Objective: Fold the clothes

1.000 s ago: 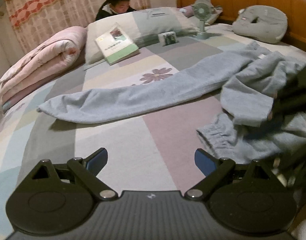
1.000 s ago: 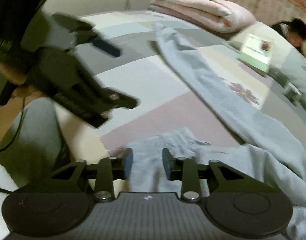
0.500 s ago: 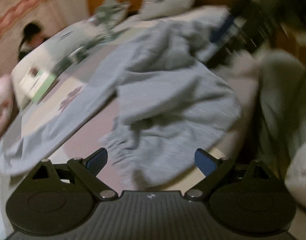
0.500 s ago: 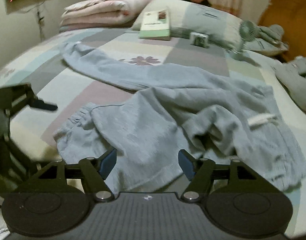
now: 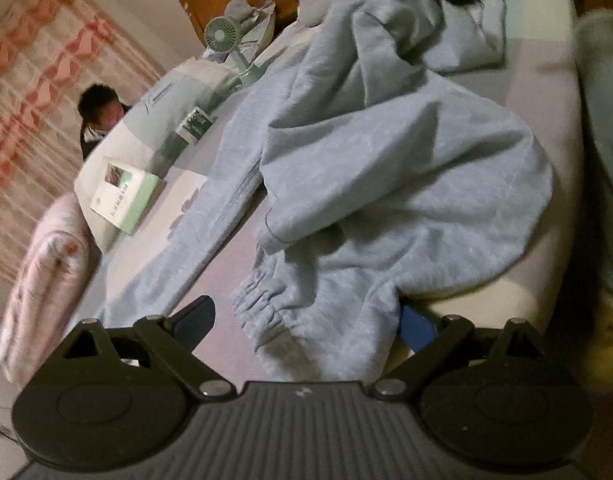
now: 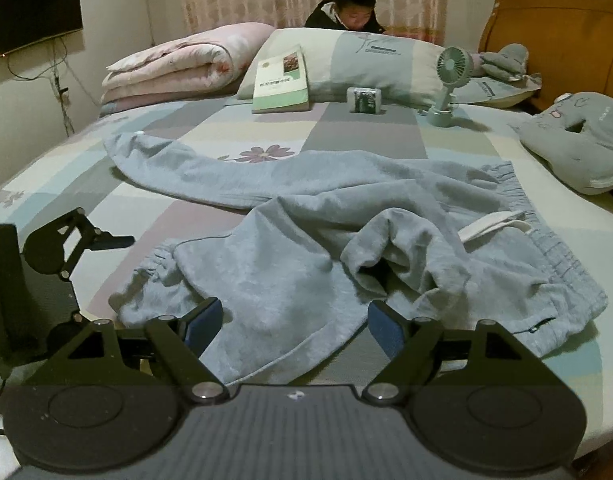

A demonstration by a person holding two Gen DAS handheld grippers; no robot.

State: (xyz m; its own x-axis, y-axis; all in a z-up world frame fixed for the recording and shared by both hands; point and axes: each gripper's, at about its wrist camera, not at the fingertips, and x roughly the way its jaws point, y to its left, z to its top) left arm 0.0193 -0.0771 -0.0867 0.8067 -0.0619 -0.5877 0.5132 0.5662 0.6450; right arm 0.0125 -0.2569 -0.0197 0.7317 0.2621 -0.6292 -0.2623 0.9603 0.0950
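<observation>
Your left gripper is spread wide around the elastic cuff of the grey sweatpants, gripping nothing. Your right gripper gapes empty over their near edge. Beyond the sweatpants stands a fan.

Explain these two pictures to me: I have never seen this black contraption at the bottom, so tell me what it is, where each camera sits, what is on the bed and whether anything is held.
No robot here: a person holds a two-finger gripper in each hand, and each carries a wide-angle camera looking along its fingers. The black shape at the bottom of each picture is that gripper's own body.

The left gripper appears in its own view, and also at the left edge of the right one. The right gripper shows in its own view.

On the bed lie crumpled grey-blue trousers, a book, a small fan, a folded pink quilt and pillows. Another person sits behind the bed.

Both grippers are open around the trousers' near edge; nothing is held.
</observation>
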